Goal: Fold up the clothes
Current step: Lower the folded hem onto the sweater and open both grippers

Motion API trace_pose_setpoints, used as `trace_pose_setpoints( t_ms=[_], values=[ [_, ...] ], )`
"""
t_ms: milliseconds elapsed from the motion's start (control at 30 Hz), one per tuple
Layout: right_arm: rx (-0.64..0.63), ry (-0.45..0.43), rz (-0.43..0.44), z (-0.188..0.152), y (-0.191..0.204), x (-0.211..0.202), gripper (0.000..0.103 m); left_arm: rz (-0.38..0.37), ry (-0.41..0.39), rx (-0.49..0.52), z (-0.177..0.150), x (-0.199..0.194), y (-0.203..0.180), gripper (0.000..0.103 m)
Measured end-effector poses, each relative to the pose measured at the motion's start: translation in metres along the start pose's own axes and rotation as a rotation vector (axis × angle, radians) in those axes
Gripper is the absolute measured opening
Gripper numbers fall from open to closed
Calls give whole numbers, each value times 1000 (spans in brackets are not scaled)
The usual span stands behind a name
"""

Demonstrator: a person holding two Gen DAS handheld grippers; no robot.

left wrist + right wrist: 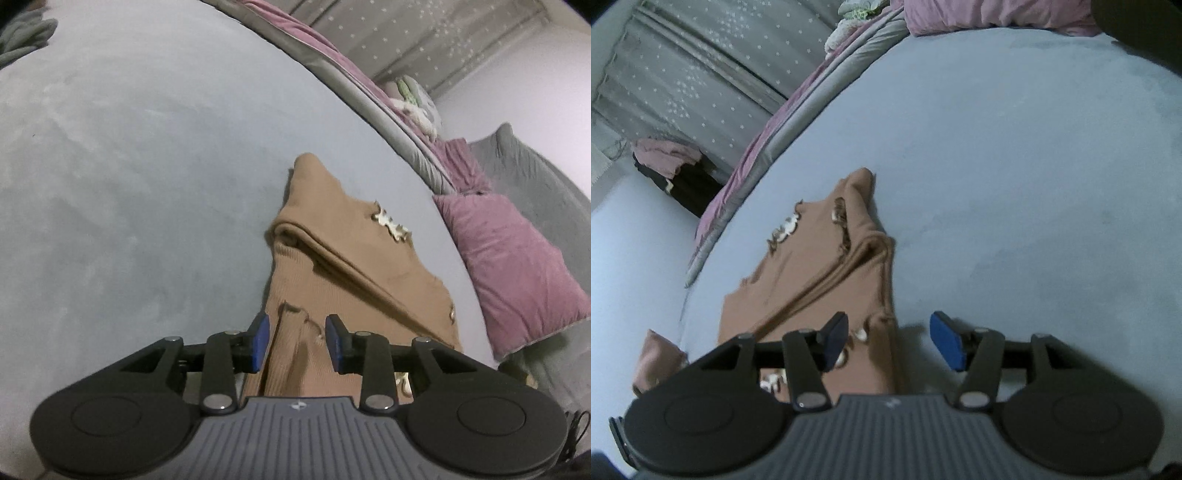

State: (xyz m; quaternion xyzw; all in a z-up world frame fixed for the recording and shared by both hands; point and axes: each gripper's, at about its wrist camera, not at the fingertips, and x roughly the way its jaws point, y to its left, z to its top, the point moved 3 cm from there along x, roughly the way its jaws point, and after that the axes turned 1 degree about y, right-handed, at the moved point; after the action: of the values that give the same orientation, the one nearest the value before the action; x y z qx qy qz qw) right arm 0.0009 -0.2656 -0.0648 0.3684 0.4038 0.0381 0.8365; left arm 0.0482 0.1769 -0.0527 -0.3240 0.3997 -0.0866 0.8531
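A pale blue bed [147, 166] is carrying a tan knit sweater [354, 266], lying partly folded near the edge beside a mauve pillow [517, 266]. The left claw [297, 341] is straddling a raised ridge of its fabric, jaws released. The right claw [888, 341] is hovering spread wide over the sweater's edge [886, 332]. The knit is looking soft, light and floppy; pinching a hem or corner seems best.

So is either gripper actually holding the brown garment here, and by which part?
Neither. The left gripper stands open astride a raised fold of the brown garment; the right gripper is open over its edge.
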Motion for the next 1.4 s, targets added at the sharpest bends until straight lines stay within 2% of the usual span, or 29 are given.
trace_pose_setpoints(
  t_ms=[200,533,600,633,700,800,867,967,1400],
  values=[
    [-75,24,-23,-8,5,-1,52,33,1,85,-7,-3,-11,31],
    [-204,27,-86,-15,19,-1,49,138,-11,244,-21,2,-36,31],
    [-230,24,-105,-17,21,-1,48,152,-12,271,-23,2,-39,27],
    [-242,20,-116,-18,22,-1,46,157,-11,282,-24,2,-40,20],
    [-266,12,-137,-20,24,-1,41,163,-4,296,-26,4,-42,14],
    [-301,4,-155,-22,27,0,32,178,-8,325,-29,3,-45,11],
    [-320,0,-155,-24,29,0,21,185,-15,340,-30,1,-47,9],
    [-369,-23,-177,-28,36,-3,16,186,-28,341,-31,-1,-48,7],
    [-515,-140,-233,-38,56,-21,13,185,-110,367,-34,-13,-56,6]
  ],
)
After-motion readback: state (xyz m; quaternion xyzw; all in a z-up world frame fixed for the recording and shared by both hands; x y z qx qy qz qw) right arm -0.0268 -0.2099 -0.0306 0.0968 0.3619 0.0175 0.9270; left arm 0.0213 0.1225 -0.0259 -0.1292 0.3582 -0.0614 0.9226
